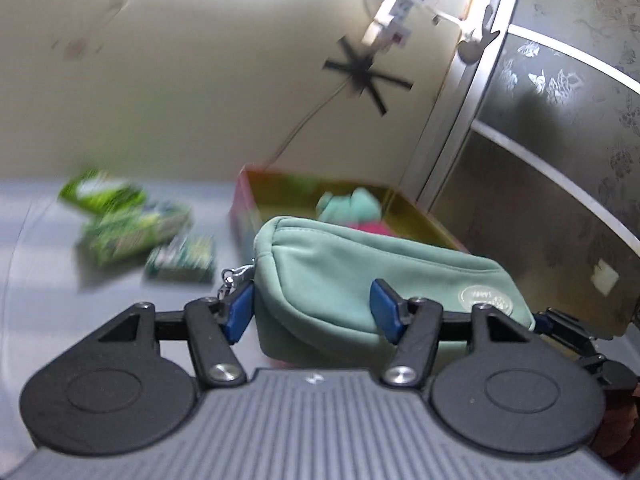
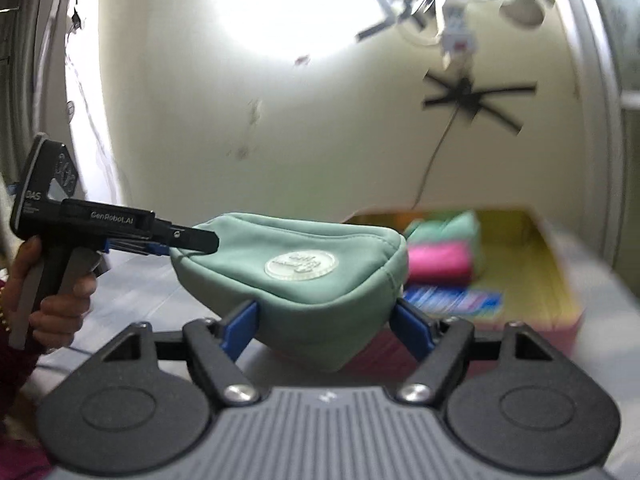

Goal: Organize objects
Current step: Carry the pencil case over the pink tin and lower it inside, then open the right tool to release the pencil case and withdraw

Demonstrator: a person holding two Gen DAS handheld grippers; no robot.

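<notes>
A: Where is the pouch (image 1: 352,280) held?

B: It is carried clear of the tabletop (image 1: 48,248) between both tools. One end is clamped by the left hand-held gripper (image 1: 310,310), its blue pads (image 1: 240,314) pressed into the fabric beside the zip pull (image 1: 236,276). The other end is pinched by the right hand-held gripper (image 2: 326,322), so both are closed on the pouch.

A: And the relation the next move turns on?

B: The box (image 1: 256,184) lies just beyond the pouch, ahead of both tools. The pouch's long axis is seen running roughly across the box's near wall. The right tool is judged the nearer to the box's open side.

A: What is shown by one view only?

B: In the left view, green packets (image 1: 136,224) are seen on the tabletop to the left of the box. In the right view, the box floor is exposed: a pink roll (image 2: 440,260), a green roll (image 2: 452,224) and a blue packet (image 2: 452,300) are laid there already, with bare yellow floor to their right. The hand (image 2: 52,280) on the left tool is also shown there.
</notes>
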